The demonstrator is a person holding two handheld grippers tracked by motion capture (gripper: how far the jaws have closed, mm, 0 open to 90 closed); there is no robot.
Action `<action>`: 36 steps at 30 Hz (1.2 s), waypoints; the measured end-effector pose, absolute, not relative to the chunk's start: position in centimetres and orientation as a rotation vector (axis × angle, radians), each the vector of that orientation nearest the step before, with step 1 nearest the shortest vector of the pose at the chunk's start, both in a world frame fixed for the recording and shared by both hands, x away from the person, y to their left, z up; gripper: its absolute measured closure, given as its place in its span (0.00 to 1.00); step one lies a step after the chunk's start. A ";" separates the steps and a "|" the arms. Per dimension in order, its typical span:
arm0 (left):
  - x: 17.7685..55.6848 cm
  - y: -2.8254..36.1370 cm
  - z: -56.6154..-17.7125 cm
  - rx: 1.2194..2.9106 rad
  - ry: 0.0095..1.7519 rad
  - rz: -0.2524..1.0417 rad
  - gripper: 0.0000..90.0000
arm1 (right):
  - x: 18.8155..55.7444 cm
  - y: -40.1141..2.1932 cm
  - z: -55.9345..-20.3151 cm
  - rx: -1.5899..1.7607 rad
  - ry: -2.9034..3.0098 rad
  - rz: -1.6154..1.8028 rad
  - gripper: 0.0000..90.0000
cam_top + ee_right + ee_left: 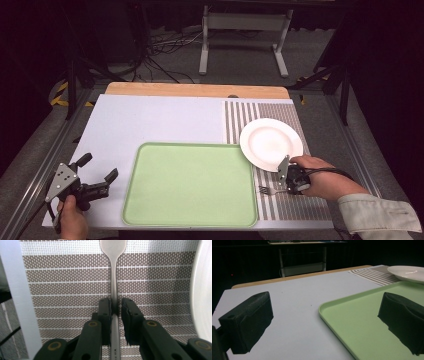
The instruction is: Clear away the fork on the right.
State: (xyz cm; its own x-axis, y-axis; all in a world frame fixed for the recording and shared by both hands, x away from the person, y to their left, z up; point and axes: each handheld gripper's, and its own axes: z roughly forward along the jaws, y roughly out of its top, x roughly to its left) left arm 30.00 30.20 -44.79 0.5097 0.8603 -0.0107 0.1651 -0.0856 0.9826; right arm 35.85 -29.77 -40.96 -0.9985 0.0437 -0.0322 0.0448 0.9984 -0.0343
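1. High view: a slim silver metal fork (272, 190) lies flat on the brown-and-white striped woven placemat (305, 205) near the bench's (150, 120) right front corner. Its long axis runs roughly along the front edge, with the tines pointing left toward the pale green rectangular plastic tray (190, 185) and the handle running right.
2. Same view: the right hand-held gripper (289, 186) is lowered over the fork's handle, just in front of the round white ceramic plate (271, 144), which sits on the placemat's middle and overlaps the tray's far right corner.
3. Same view: the left hand-held gripper (100, 175) is held above the bench's left front corner, jaws spread wide and nothing between them, well apart from the fork.
4. Left gripper view: the left hand-held gripper (324, 322) is released, its two black jaws standing far apart over the white bench top (294, 297) and the near rim of the green tray (329, 315). The white plate (407, 273) and the striped placemat (374, 275) lie farther off at the right.
5. Right gripper view: the fork (114, 285) runs straight up the middle, its handle passing between the jaws and its widening neck leaving at the top edge. Small stamped lettering sits on the handle near the bottom edge, too small to read.
6. Same view: the right hand-held gripper (115, 306) has its jaws drawn in close on either side of the handle; the left pad meets the metal, and whether the right pad presses on it I cannot tell. The plate's rim (200, 290) curves down the right side.
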 end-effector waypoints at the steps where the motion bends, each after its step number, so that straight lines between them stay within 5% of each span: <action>1: 30.0 30.2 -44.8 1.576 0.906 0.738 0.00 | 35.9 -29.7 -41.0 0.066 3.112 -0.053 0.88; 21: 30.0 30.2 -44.8 1.571 0.912 0.735 0.00 | 35.9 -29.8 -41.2 -0.002 3.119 -0.053 0.95; 36: 30.0 30.2 -44.8 1.574 0.908 0.732 0.00 | 35.5 -29.5 -37.1 0.114 3.040 0.110 0.95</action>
State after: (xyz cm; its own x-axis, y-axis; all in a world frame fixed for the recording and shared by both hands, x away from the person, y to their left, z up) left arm 29.99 30.17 -44.83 0.5113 0.8593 -0.0152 0.1679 -0.0825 0.9823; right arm 35.46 -29.53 -37.05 -0.9924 0.0784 -0.0949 0.0713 0.9946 0.0757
